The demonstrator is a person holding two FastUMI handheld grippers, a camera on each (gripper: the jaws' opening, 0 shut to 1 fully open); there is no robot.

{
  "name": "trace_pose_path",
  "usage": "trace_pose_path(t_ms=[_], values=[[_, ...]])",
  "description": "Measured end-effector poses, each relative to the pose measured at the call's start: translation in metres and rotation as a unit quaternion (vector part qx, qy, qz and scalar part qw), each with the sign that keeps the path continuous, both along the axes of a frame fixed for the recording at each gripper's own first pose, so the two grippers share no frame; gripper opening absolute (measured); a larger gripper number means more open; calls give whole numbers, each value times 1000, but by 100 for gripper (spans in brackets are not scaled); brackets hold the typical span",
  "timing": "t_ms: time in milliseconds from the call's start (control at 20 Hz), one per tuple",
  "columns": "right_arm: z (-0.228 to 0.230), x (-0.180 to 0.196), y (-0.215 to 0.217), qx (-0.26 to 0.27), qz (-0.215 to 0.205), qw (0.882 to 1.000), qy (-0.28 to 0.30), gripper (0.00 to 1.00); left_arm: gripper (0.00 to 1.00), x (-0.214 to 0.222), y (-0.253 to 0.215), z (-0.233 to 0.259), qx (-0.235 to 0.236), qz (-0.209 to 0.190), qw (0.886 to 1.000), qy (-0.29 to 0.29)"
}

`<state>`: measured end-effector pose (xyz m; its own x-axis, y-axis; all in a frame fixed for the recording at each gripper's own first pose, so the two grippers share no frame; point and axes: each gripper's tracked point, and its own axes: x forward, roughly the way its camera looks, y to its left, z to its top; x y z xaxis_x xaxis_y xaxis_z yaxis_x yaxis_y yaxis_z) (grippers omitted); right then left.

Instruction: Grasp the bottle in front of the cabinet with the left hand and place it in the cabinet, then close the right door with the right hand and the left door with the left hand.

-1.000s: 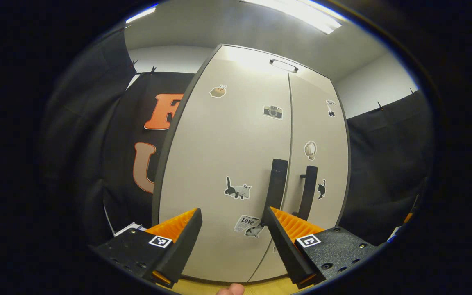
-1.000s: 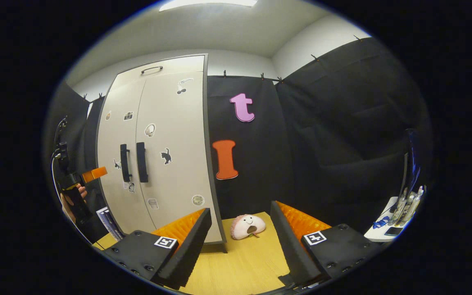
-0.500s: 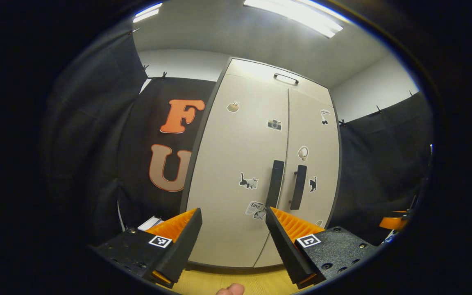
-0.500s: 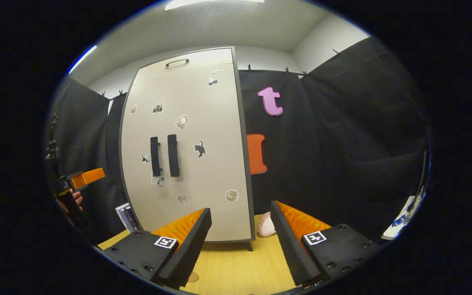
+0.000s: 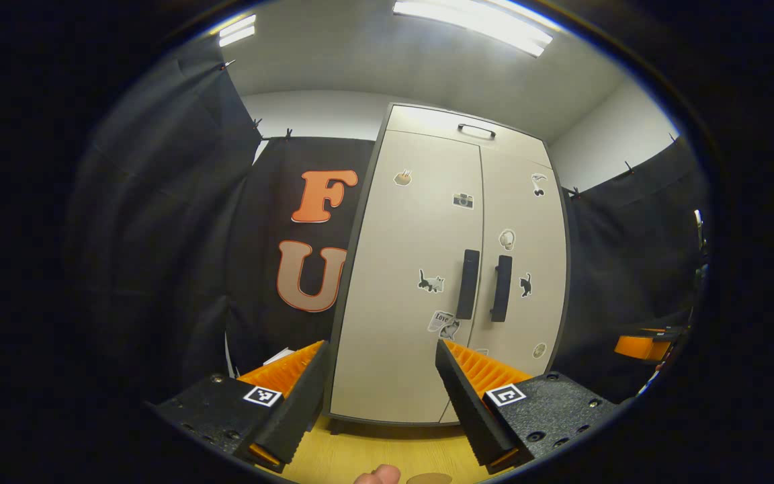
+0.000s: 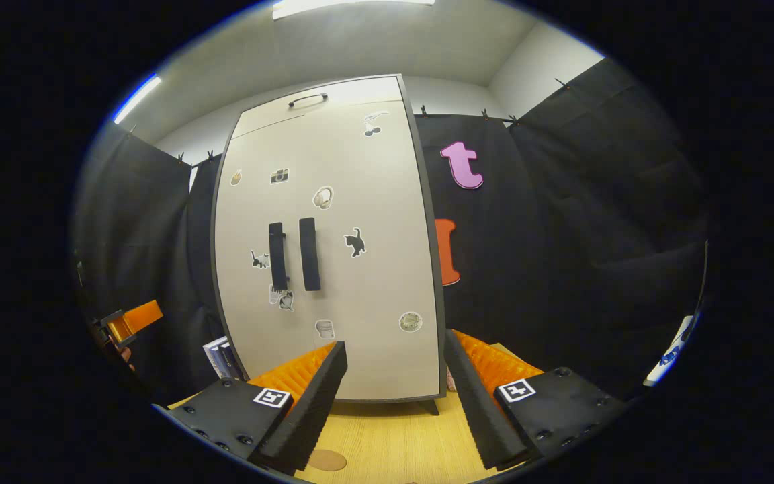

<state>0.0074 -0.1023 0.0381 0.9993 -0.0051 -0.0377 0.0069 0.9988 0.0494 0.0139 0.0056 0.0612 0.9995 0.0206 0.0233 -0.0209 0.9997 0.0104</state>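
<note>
**Both doors shut, both grippers empty**

In the left gripper view you see the cabinet standing on the wooden table, and both of its doors are closed. The left door and the right door meet in one thin line, and the two dark handles stand upright just beside each other at that line. Small stickers are on both doors, among them cats and a camera. The bottle cannot be seen; if it is in the cabinet, the closed doors hide it.

Your left gripper is wide open and holds nothing. It points at the lower part of the left door, apart from it. At the far right edge of this view you can see a part of the other gripper.

In the right gripper view your right gripper is also wide open and empty, and it looks at the cabinet from a little distance. The right door fills the space between its fingers. A round dark spot lies on the table near you. Some books stand at the left side of the cabinet, near its foot.
</note>
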Motion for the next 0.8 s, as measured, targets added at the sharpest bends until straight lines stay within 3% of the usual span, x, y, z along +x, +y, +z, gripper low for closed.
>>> trace_pose_path(t_ms=[400, 800], values=[[7, -7, -15, -7, -21, 1000, -15, 96, 95, -12, -3, -9, -22, -4, 1000, 8], [10, -17, -16, -10, -24, 1000, -17, 96, 95, -17, 1, -6, -14, -3, 1000, -3]])
